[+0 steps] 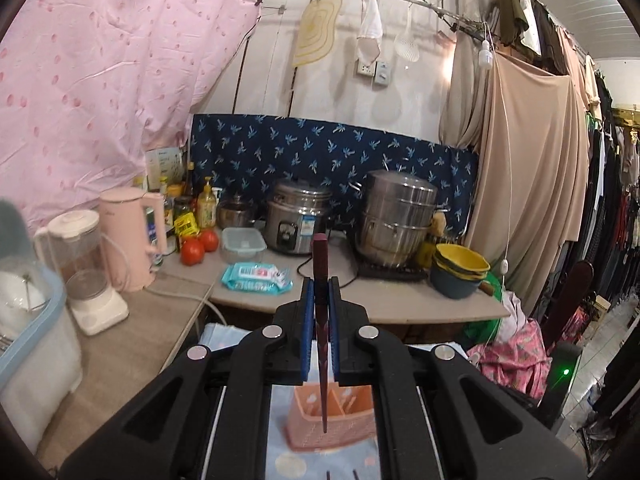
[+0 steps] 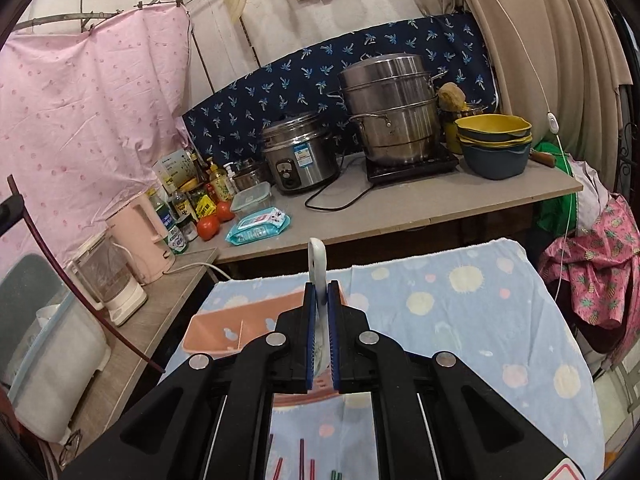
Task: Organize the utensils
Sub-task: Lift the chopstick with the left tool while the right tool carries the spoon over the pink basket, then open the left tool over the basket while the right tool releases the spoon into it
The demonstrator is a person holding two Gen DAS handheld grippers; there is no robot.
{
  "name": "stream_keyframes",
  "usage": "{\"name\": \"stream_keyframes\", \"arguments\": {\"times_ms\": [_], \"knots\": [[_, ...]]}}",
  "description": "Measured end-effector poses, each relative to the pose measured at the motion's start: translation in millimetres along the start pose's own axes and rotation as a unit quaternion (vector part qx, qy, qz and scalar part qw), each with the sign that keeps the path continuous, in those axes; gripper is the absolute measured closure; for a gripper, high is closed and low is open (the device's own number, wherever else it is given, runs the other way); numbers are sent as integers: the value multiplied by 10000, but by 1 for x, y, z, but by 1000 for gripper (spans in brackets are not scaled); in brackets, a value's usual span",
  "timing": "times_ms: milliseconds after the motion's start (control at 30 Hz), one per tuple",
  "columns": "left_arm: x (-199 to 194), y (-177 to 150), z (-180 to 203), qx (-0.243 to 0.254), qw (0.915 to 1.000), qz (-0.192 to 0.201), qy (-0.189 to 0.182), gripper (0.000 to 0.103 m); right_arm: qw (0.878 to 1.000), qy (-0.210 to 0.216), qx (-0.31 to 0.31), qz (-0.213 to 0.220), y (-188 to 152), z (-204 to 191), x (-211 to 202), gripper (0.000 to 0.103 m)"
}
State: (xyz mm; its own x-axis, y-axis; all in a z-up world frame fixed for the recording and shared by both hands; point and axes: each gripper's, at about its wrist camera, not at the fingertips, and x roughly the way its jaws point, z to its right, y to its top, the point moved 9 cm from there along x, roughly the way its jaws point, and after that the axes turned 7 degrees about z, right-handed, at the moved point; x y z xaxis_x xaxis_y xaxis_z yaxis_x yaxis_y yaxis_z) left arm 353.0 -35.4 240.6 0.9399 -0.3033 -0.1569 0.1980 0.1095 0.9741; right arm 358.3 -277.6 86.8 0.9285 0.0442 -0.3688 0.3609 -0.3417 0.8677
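Note:
My left gripper [image 1: 320,285] is shut on a dark red chopstick [image 1: 321,380] that stands upright between the blue pads. Its lower tip hangs over a salmon-pink utensil holder [image 1: 344,424] on the blue patterned cloth [image 1: 288,460]. My right gripper [image 2: 319,286] is shut on a white spoon [image 2: 316,260], whose handle sticks up past the fingertips. The right wrist view shows the same holder [image 2: 216,332] just left of the right gripper, and the held chopstick [image 2: 76,292] slants down at the far left. Several loose chopsticks [image 2: 301,454] lie on the cloth [image 2: 460,320] near the bottom edge.
Behind the cloth runs a counter [image 2: 380,208] with a rice cooker [image 2: 300,156], a stacked steel steamer [image 2: 394,108], stacked bowls [image 2: 496,144], a wipes pack [image 2: 258,230] and tomatoes [image 2: 209,226]. A pink kettle [image 1: 134,236], a blender [image 1: 86,268] and a plastic bin [image 1: 36,344] stand on the left.

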Motion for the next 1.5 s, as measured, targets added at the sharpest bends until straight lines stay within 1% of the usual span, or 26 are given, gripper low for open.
{"name": "stream_keyframes", "arguments": {"times_ms": [100,167,400,500,600,667,700,733,800,967,1133,1267,1333,1500], "knots": [[22,3,3,31,10000,26,44,96,10000,-15,-13,-72,3,1,23,97],[37,-4,2,1,10000,-48,33,96,9999,-36,-38,-165,0,2,38,97],[73,-45,-6,31,9989,-439,138,96,9984,-72,62,-564,-26,16,76,97],[82,-62,-14,-8,9981,-587,173,96,9976,-49,35,-695,-39,16,86,96],[86,-71,-20,-47,9975,-656,243,96,9973,-34,42,-733,-45,16,89,95],[86,-76,-24,-84,9971,-705,277,89,9976,-85,41,-682,-44,16,89,92],[85,-77,-27,-103,9970,-714,295,78,9977,-85,45,-668,-44,16,89,91],[83,-78,-30,-119,9968,-705,361,64,9978,-88,56,-650,-44,16,88,90],[76,-78,-35,-120,9969,-636,449,54,9981,-91,74,-602,-43,17,82,88],[54,-82,-41,-137,9966,-664,473,53,9986,-98,39,-510,-44,18,55,85],[21,-102,-46,-100,9953,-809,531,52,9987,-120,-32,-504,-61,17,15,79],[-12,-132,-53,-164,9930,-1030,555,52,9980,-216,-178,-565,-88,18,-25,75],[-28,-150,-56,-135,9914,-1154,606,52,9972,-258,-251,-655,-107,20,-45,74],[-69,-210,-57,-70,9847,-1629,610,52,9932,-326,-412,-1038,-166,19,-90,74]]}}
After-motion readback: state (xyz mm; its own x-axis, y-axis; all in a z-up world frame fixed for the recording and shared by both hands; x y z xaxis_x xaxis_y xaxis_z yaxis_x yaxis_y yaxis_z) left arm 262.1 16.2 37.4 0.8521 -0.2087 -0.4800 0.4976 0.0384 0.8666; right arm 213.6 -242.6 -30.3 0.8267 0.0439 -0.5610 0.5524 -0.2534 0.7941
